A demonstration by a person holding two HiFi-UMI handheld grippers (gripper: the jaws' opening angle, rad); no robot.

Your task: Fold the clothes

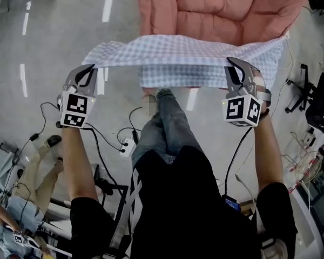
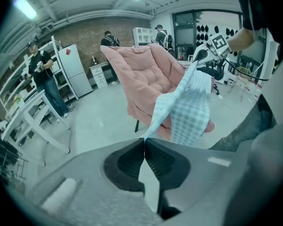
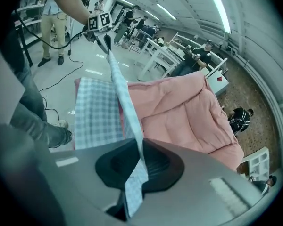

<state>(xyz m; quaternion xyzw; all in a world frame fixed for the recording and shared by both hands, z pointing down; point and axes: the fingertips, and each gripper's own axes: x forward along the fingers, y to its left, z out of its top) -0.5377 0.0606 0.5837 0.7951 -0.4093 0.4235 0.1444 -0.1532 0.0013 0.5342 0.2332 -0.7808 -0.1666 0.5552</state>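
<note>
Left gripper [image 1: 88,70]: I have its jaws pressed together on one top corner of the checked cloth [image 1: 178,58]
Right gripper [image 1: 233,63]: I have its jaws pinching the other top corner, with a strip of fabric running down between the pads
Checked cloth: held in the air between my two grippers, top edge pulled taut, the rest hanging below it
Behind: a pink padded chair [image 1: 221,9], just beyond the cloth
Below: grey floor [image 1: 54,42]

seat: pink quilted armchair [image 1: 221,7] stood on grey floor [image 1: 54,36] | floor: black cables [image 1: 102,141] lay by a white power strip [image 1: 128,147] | right edge: black office chair [image 1: 317,99] | background: white refrigerator [image 2: 75,69] stood before brick wall [image 2: 89,34], bystander [image 2: 43,74] beside white table [image 2: 35,121]
</note>
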